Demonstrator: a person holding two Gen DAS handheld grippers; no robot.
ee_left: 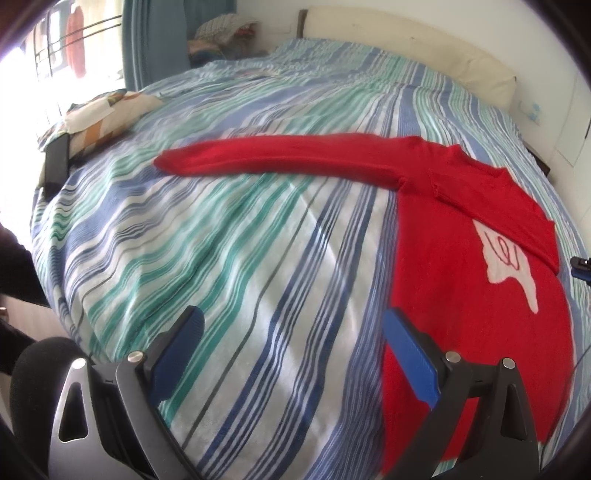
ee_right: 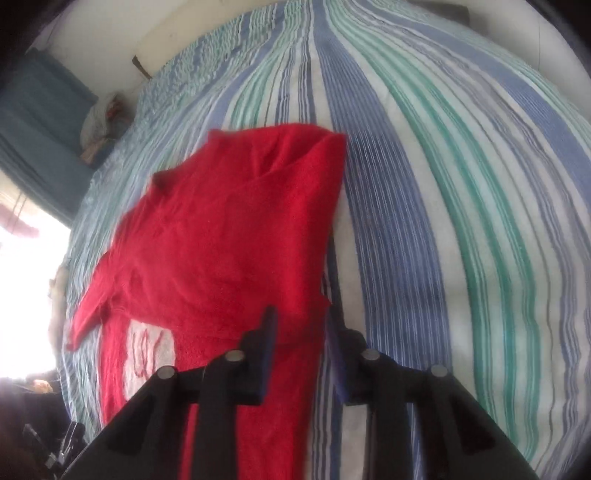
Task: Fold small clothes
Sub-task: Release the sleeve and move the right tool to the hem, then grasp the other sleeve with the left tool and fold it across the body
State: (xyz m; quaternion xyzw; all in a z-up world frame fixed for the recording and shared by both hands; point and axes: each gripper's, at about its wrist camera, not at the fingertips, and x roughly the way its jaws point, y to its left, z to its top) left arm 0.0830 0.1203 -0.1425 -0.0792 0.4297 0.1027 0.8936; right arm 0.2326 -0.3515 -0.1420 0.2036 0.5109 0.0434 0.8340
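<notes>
A small red sweater point(ee_left: 476, 295) with a white patch point(ee_left: 511, 258) lies flat on the striped bedspread point(ee_left: 221, 240). One long sleeve point(ee_left: 280, 157) stretches out to the left; the other is folded across the chest. My left gripper point(ee_left: 291, 332) is open and empty, hovering above the bedspread beside the sweater's left edge. In the right wrist view the sweater point(ee_right: 221, 236) lies ahead, its side folded in. My right gripper point(ee_right: 301, 325) is open over the sweater's right edge and holds nothing.
A patterned pillow point(ee_left: 107, 118) and a dark phone-like object point(ee_left: 57, 160) lie at the bed's left side. A cream headboard point(ee_left: 406, 40) stands at the far end. Blue curtains point(ee_left: 155, 33) and a clothes pile point(ee_left: 225, 37) are behind the bed.
</notes>
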